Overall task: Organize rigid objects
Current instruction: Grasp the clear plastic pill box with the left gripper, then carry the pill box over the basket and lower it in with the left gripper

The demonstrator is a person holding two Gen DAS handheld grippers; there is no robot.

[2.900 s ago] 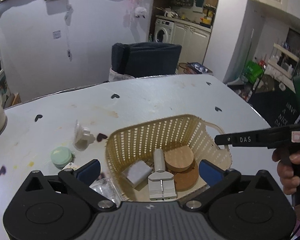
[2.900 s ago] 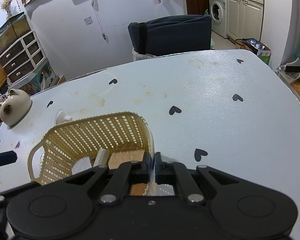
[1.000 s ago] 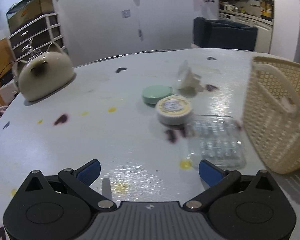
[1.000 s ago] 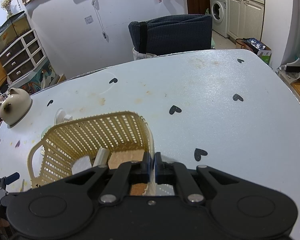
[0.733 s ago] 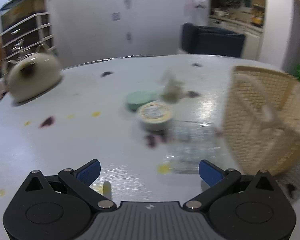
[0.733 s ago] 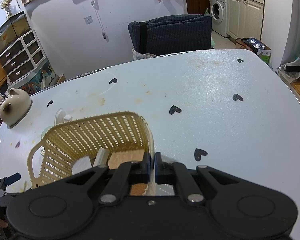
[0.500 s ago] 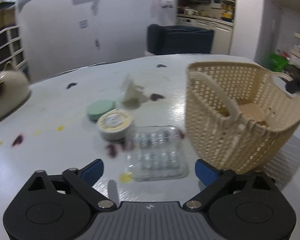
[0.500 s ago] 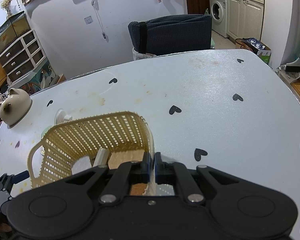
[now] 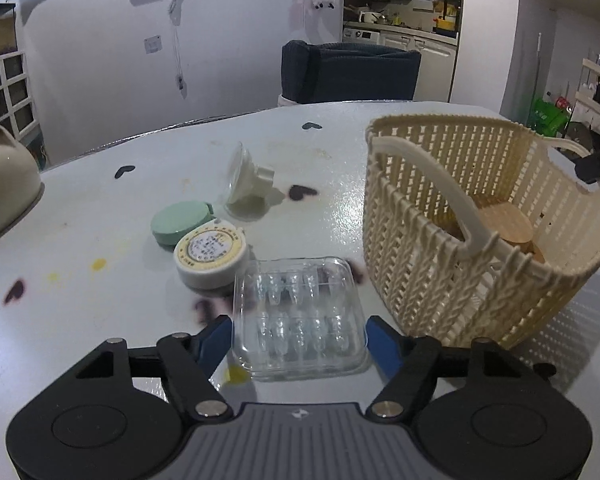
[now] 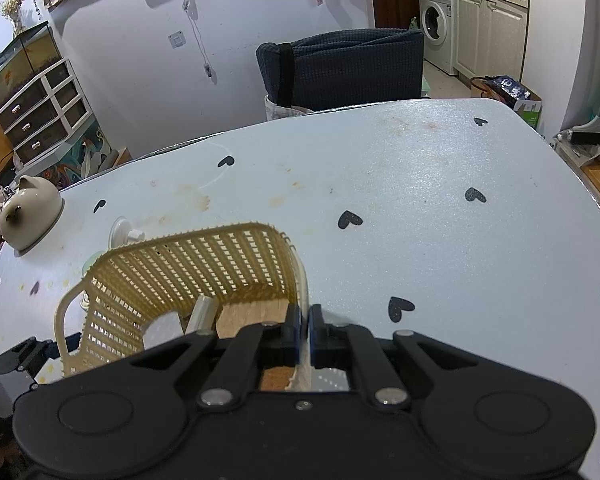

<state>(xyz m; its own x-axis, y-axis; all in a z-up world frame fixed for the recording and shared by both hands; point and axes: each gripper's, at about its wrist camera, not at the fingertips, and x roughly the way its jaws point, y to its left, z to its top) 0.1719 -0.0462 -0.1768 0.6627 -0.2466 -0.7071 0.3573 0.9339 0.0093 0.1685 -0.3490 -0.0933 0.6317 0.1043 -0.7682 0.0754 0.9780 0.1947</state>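
The left gripper [image 9: 299, 338] sits low over the worktop [image 9: 100, 312] with its blue-tipped fingers [image 9: 216, 338] spread wide, one on each side of a clear plastic case [image 9: 298, 316] that lies flat between them. Whether the tips touch the case's sides cannot be told; nothing is gripped. Just behind the case stands a round white tin [image 9: 212, 258] with a yellow-rimmed label, touching or nearly touching the case's far left corner. Behind the tin lies a flat green round box [image 9: 180, 222], and beyond that a white suction cup [image 9: 246, 180] tipped on its side. To the right of the case, close beside it, stands a cream woven basket [image 9: 452, 280] with handles; round wooden discs [image 9: 504, 222] show inside it. At the far left edge sits a cream cat-eared pot [image 9: 4, 184].

From the right wrist view, the right gripper [image 10: 304, 334] has its fingers [image 10: 291, 330] clenched on the near rim of the basket [image 10: 188, 256]. Inside the basket lie a wooden piece [image 10: 252, 314], a grey block [image 10: 162, 330] and a pale tube [image 10: 202, 312]. The worktop [image 10: 440, 220] beyond is pale with black heart marks [image 10: 350, 220].
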